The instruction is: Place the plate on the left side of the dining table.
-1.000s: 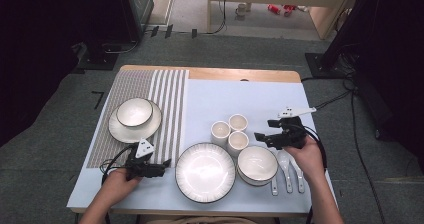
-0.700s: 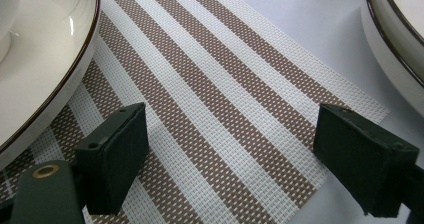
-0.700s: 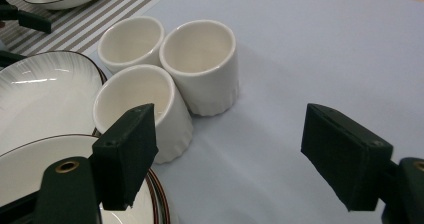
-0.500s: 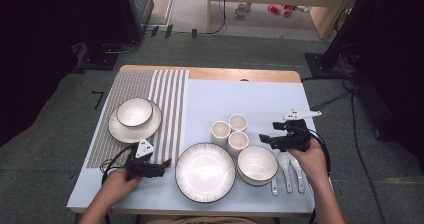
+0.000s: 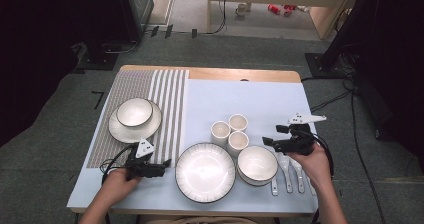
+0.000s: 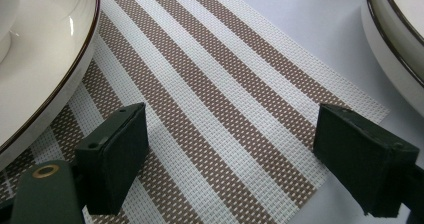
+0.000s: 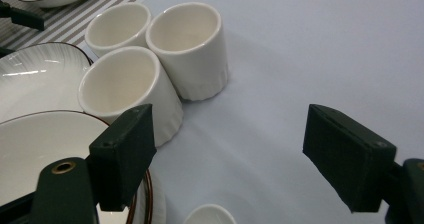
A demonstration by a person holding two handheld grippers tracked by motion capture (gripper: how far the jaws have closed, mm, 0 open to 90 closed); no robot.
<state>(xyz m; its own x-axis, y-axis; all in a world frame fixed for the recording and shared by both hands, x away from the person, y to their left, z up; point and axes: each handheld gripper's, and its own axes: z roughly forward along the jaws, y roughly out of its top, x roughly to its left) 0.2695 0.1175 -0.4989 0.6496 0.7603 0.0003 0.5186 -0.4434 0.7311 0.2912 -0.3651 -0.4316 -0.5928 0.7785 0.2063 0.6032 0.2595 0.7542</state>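
With jaws open and empty, our right gripper (image 5: 270, 143) faces left toward the three white ceramic cups (image 5: 231, 132), nearer than our open left gripper (image 5: 166, 165).

Three white cups (image 5: 220, 132) (image 5: 238, 122) (image 5: 238, 141) are counted, clustered mid-worktop. Two plates are seen: one large (image 5: 205, 172), one under a bowl on the striped mat (image 5: 152, 125). Two bowls are tallied, one on that plate (image 5: 134, 111), one beside the large plate (image 5: 257, 164). Four white spoons (image 5: 274, 183) (image 5: 286, 174) (image 5: 298, 174) (image 5: 310, 184) are counted at the right. One striped placemat (image 5: 165, 99) is laid out.
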